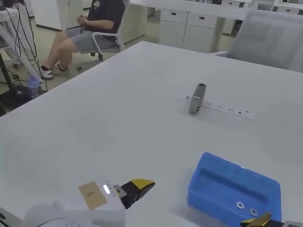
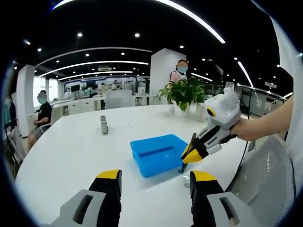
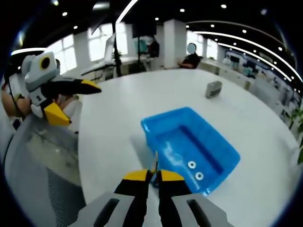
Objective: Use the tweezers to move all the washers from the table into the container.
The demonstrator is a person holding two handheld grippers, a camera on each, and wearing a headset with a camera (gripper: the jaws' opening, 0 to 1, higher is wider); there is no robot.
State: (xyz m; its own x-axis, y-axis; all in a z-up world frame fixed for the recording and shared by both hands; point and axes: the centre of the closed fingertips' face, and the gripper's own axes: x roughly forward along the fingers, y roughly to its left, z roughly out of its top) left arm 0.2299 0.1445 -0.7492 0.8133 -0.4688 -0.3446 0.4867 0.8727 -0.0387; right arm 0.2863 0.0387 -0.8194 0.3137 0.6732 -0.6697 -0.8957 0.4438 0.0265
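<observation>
At the left, the left gripper (image 2: 156,177) hangs low over the near part of the table (image 1: 118,104), roughly level and aimed at the container. Its jaws are spread wide with nothing between them, so it looks idle for this step. In the middle sits the blue container (image 2: 154,153), an open shallow tray resting flat on the table. Two washers (image 3: 191,164) lie inside it on the floor, close together near one end. Just off the container's near right corner, the left gripper view shows two small pale rings (image 2: 185,178) on the bare table, washers by the look of them, so the job seems partly done with a pick-up now in hand. At the right, the right gripper (image 3: 154,176) is clamped on the tweezers (image 2: 182,167), its yellow jaws pressed together around the thin shaft. It tilts steeply nose-down, a hand (image 2: 246,128) behind it and the forearm reaching in from the right. The tweezer tips hover just above those rings and beside the container wall. The next move probably calls for lowering the tips onto one ring and nipping its rim, since a flat washer offers little to catch.
</observation>
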